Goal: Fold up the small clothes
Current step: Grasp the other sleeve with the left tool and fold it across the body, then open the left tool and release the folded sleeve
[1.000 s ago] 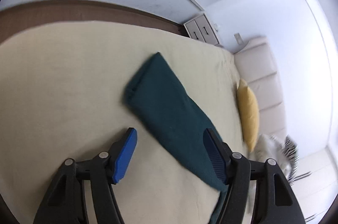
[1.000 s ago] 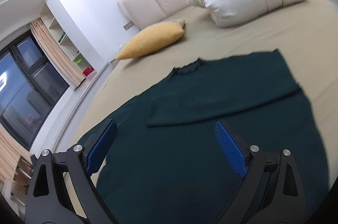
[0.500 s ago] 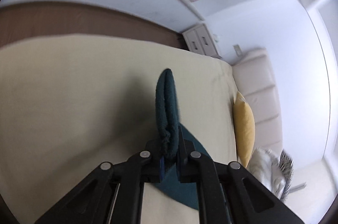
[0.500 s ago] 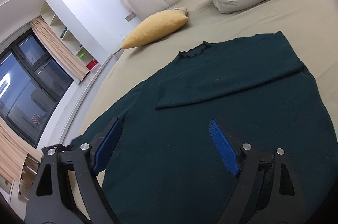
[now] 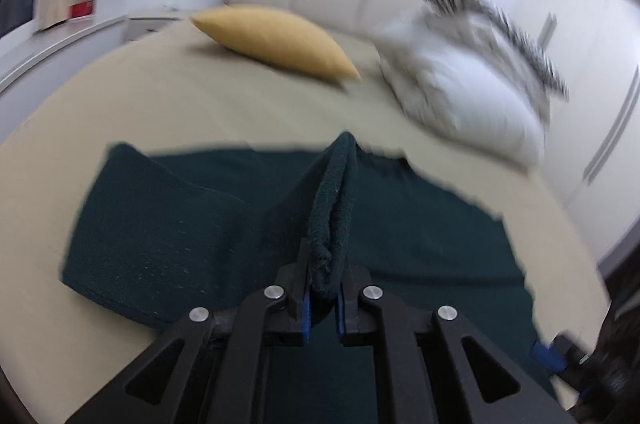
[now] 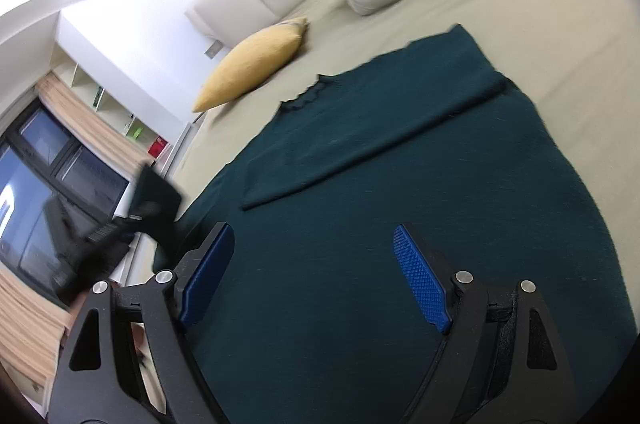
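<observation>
left wrist: left gripper [image 5: 322, 298] clamps sweater [image 5: 168, 240] cuff | sleeve runs toward headboard | right gripper [image 6: 316, 276] released

No readable writing for you in either wrist view.

Ahead of your left gripper, the dark green sweater [image 5: 168, 232], the yellow cushion [image 5: 276, 41] and the white pillow [image 5: 472, 95] carry no print, label or logo you could read, though motion blur there may hide small marks. Up and to the left of your right gripper, the shelf [image 6: 132, 127] holds a red and a green item; any lettering on them is too small to make out. The blue pads [image 6: 420, 284] show only a moulded texture, no numbers.
</observation>
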